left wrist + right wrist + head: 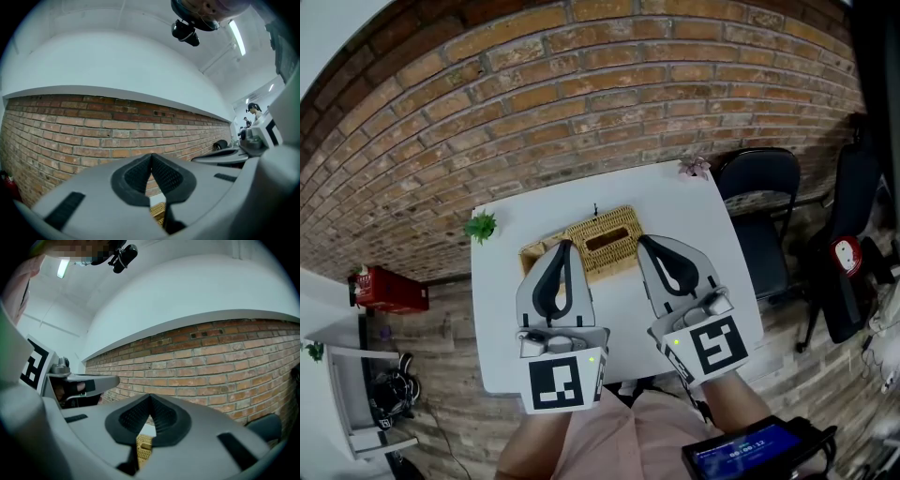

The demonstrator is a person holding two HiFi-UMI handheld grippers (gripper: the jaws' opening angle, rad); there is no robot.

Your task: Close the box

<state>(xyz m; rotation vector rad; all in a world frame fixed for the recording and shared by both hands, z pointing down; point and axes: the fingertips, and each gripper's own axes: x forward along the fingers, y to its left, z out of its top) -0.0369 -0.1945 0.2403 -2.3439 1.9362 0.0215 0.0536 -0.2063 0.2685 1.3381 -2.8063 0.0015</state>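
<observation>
Both of my grippers are hovering side by side over the white surface (675, 202), pointing level toward the brick wall (581, 84). My left gripper (565, 247) is pressed together at the tips and pinching nothing. My right gripper (644, 241) is pressed together in the same way, also holding nothing.

One woven box (602, 242) is lying on the surface just past the two gripper tips, between them and a little nearer the left one. It is showing a dark slot in its top, and a paler part is sticking out at the end on my left gripper's side. Neither gripper is touching it.

Two small plants are sitting farther out: one green plant (481, 225) beyond my left gripper at the surface's corner, and one pinkish flower (694, 167) beyond my right gripper at the far corner.
</observation>
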